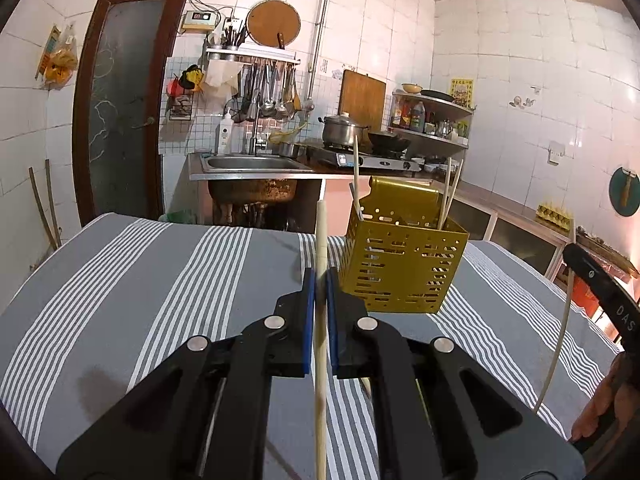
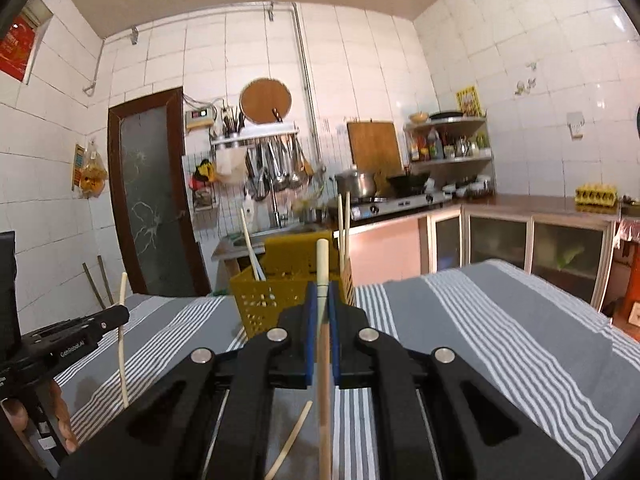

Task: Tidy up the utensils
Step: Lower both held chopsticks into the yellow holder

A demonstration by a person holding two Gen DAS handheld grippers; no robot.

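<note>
In the left wrist view, the left gripper point(image 1: 320, 276) had its blue-padded fingers point(image 1: 307, 312) pinching a pale wooden chopstick point(image 1: 321, 236), which stood nearly upright between them, its blunt end rising above the fingertips and its lower length running down past the bottom of the frame. Just right of the fingers sat a gold perforated utensil holder point(image 1: 404, 268) on the bench point(image 1: 140, 280), which was covered in a grey cloth with white stripes. Several chopsticks leaned inside the holder: one tall chopstick at its left rear corner point(image 1: 355, 160) and a pair at its right side point(image 1: 450, 188). At the right edge, the right gripper point(image 1: 600, 292) appeared as a dark shape, with a thin pale stick point(image 1: 560, 340) running down beside it. Behind the bench stood a steel sink point(image 1: 252, 164) and a gas stove point(image 1: 368, 156) carrying a pot and a wok.

In the right wrist view, the right gripper point(image 2: 322, 300) likewise had its fingers point(image 2: 310, 320) pressed onto a second wooden chopstick point(image 2: 322, 264), held upright directly in front of the holder point(image 2: 272, 292). A loose chopstick point(image 2: 290, 440) lay on the striped cloth beneath the gripper body. At the left edge, the left gripper point(image 2: 116, 318) held its stick point(image 2: 121, 344) upright above the bench point(image 2: 500, 320).
</note>
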